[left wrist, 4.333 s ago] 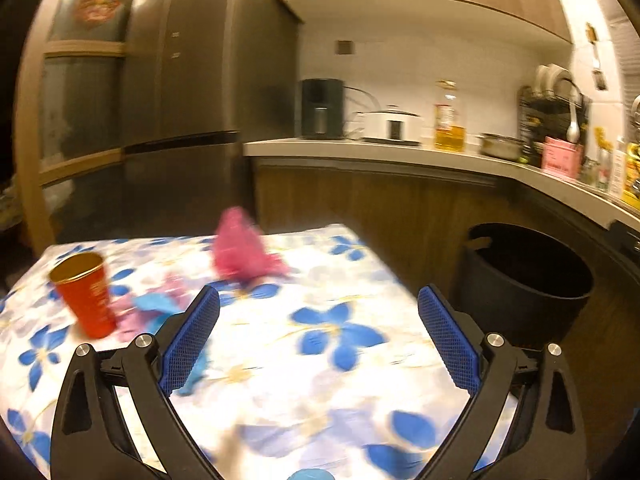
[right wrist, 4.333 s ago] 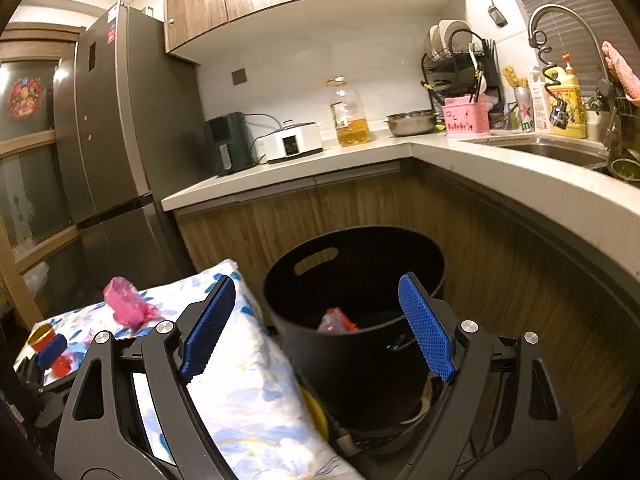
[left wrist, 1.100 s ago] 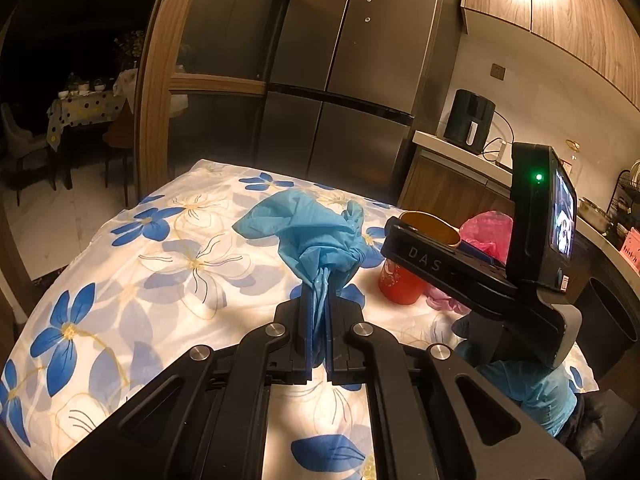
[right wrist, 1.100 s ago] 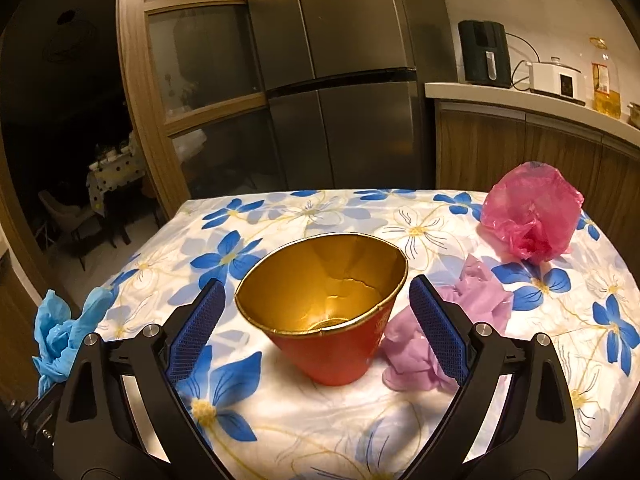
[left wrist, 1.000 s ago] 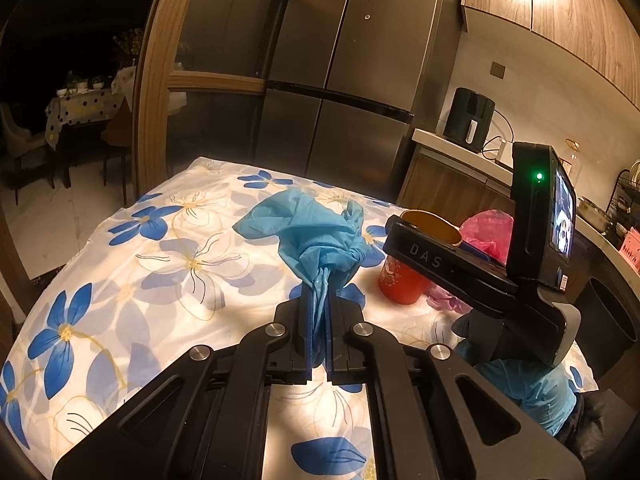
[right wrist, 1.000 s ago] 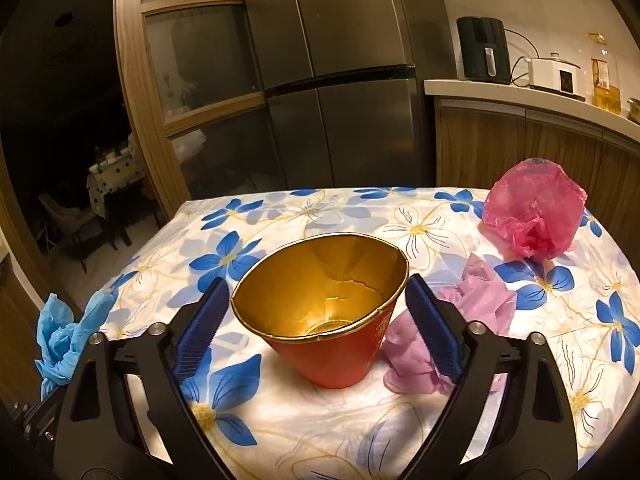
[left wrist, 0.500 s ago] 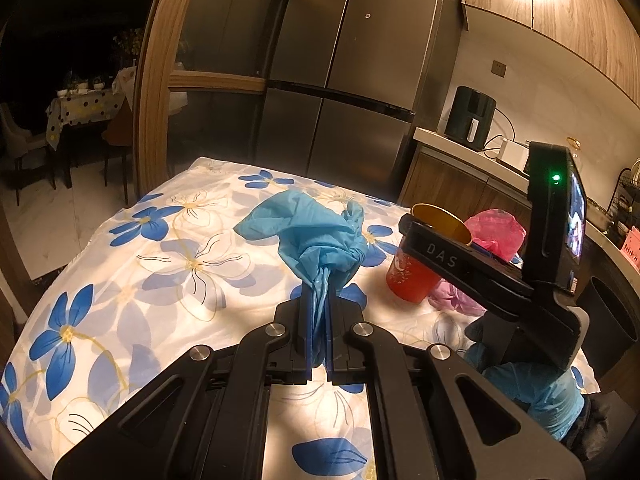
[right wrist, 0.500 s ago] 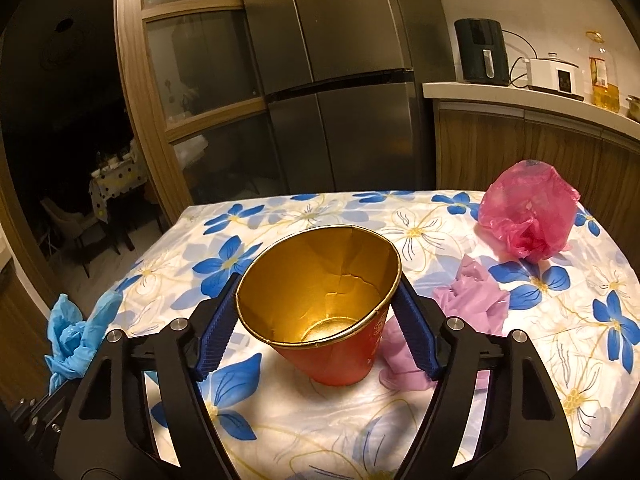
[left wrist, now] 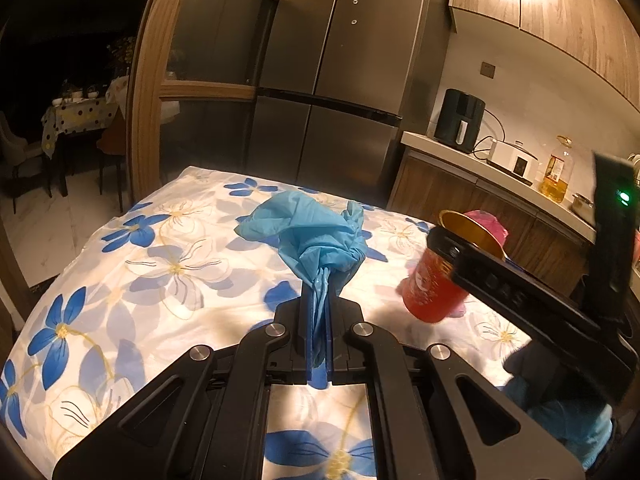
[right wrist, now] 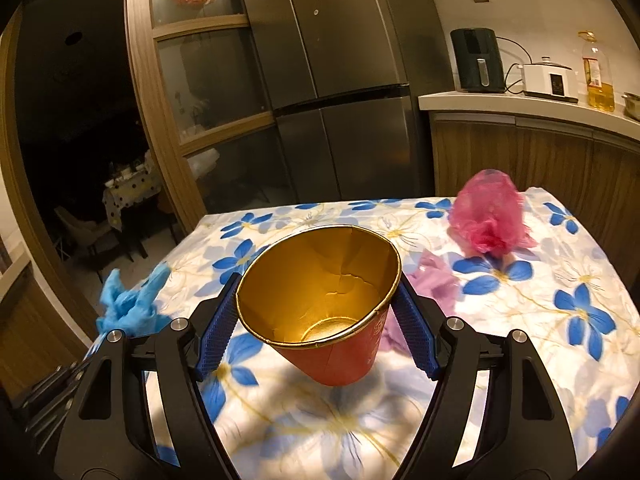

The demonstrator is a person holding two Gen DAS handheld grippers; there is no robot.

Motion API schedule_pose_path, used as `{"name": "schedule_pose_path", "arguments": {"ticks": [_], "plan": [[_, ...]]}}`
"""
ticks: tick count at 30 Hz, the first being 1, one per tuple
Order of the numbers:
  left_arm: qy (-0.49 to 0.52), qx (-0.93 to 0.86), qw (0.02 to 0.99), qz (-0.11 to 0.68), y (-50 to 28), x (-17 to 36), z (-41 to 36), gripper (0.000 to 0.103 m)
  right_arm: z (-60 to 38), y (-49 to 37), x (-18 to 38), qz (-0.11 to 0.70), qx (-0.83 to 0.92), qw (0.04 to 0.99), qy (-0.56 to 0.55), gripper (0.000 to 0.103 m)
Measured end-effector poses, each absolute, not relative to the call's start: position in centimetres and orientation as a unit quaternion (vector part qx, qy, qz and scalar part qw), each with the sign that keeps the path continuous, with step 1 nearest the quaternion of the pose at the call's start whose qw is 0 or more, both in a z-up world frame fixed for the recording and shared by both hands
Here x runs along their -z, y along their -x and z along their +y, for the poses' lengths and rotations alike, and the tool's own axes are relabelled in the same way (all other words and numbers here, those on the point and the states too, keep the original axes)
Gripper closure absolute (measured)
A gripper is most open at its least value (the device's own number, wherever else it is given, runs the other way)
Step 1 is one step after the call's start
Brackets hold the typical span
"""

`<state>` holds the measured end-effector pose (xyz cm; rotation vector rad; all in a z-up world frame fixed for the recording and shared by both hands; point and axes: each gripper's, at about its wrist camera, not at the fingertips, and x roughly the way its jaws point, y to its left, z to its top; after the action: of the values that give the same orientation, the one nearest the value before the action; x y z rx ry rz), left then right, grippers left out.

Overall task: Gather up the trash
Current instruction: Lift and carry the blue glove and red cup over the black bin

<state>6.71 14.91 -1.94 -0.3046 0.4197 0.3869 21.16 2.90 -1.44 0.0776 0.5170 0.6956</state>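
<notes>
My left gripper is shut on a crumpled blue plastic bag, held just above the flowered tablecloth. The bag also shows at the left of the right wrist view. My right gripper is shut on a red paper cup with a gold inside; its blue pads press both sides of the cup, which is tilted and lifted a little off the cloth. In the left wrist view the cup sits at the right inside the right gripper. A pink plastic bag and a purple wrapper lie behind the cup.
The table stands before a steel fridge and a wooden glass door frame. A kitchen counter with an air fryer, a cooker and an oil bottle runs along the right. A dark room with another table lies to the left.
My right gripper has closed on the red cup and tipped and raised it slightly. My left gripper still holds the blue bag in the same place.
</notes>
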Motion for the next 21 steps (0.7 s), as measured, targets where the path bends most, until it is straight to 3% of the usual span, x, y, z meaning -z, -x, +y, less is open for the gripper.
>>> {"name": "schedule_pose_path", "arguments": {"ticks": [21], "plan": [[0.115,-0.114,0.964,0.213,-9.8,1.3,6.4,0.099,-9.5,-18.9,0.5,0.235,-0.252,0.938,-0.048,0.03]]}}
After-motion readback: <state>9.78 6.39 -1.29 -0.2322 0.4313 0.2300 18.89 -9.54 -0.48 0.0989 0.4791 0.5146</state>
